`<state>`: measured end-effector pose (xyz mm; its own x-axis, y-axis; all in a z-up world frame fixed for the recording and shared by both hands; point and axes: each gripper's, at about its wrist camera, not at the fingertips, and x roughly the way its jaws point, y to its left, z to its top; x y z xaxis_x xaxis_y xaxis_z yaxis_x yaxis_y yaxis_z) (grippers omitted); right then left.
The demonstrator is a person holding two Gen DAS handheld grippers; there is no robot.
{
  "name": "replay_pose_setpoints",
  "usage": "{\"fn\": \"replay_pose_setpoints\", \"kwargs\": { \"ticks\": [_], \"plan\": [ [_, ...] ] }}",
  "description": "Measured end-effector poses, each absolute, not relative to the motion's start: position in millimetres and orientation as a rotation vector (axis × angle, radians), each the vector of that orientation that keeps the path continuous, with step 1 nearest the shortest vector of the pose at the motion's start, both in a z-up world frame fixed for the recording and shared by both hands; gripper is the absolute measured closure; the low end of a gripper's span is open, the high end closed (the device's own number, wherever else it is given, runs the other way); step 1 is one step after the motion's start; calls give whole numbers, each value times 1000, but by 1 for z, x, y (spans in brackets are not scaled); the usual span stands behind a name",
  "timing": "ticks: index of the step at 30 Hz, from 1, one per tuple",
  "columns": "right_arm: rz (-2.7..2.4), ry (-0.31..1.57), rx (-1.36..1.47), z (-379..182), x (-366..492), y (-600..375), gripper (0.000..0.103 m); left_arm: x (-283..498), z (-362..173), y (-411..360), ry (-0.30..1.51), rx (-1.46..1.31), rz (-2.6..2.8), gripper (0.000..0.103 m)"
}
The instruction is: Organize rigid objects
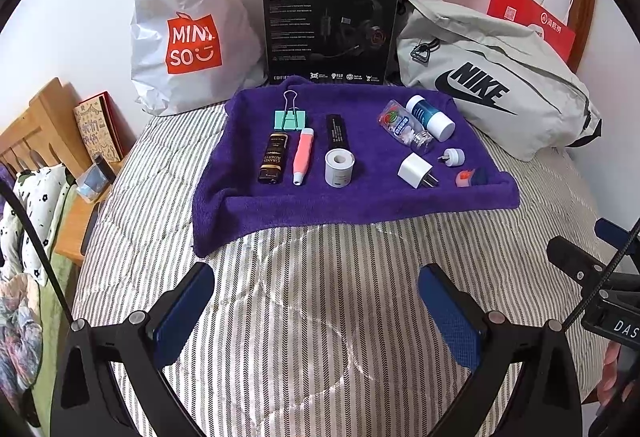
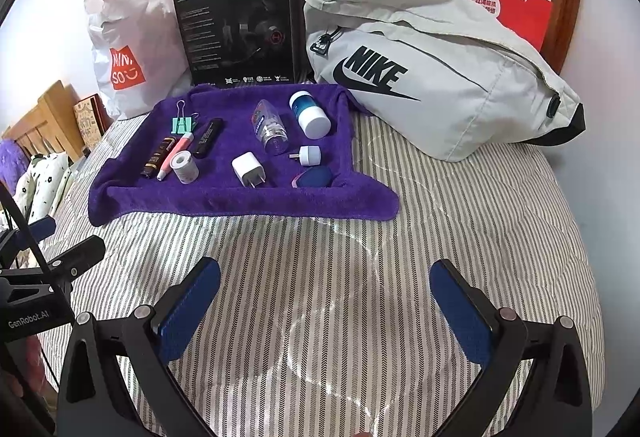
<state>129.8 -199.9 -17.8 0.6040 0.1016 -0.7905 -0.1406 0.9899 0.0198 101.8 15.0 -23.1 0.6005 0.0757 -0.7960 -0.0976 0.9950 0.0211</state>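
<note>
A purple towel (image 1: 360, 203) (image 2: 240, 203) on the bed holds small rigid objects. On its left lie a green binder clip (image 1: 289, 119), a dark brown tube (image 1: 273, 157), a pink pen-like tool (image 1: 303, 156), a black stick (image 1: 337, 133) and a white roll (image 1: 339, 167). On its right lie a clear candy bottle (image 1: 404, 127), a blue-white bottle (image 1: 430, 117), a white charger (image 1: 416, 170), a small round plug (image 1: 454, 157) and an orange-blue item (image 1: 470, 177). My left gripper (image 1: 316, 313) and right gripper (image 2: 326, 313) are open and empty, above the striped bedding, short of the towel.
A white Miniso bag (image 1: 188, 33), a black headset box (image 1: 330, 21), a grey Nike bag (image 1: 492, 77) and red paper bags (image 1: 532, 21) line the wall behind the towel. A wooden headboard (image 1: 36, 121) and pillows stand at left. A clear plastic sheet (image 2: 340, 237) lies on the striped bedding.
</note>
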Motion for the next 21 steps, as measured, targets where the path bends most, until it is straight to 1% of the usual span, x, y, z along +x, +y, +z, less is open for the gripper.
{"fn": "replay_pose_setpoints", "kwargs": {
  "ticks": [21],
  "plan": [
    [135, 906, -39, -16, 127, -204, 0, 102, -22, 13, 924, -22, 103, 0]
  ]
}}
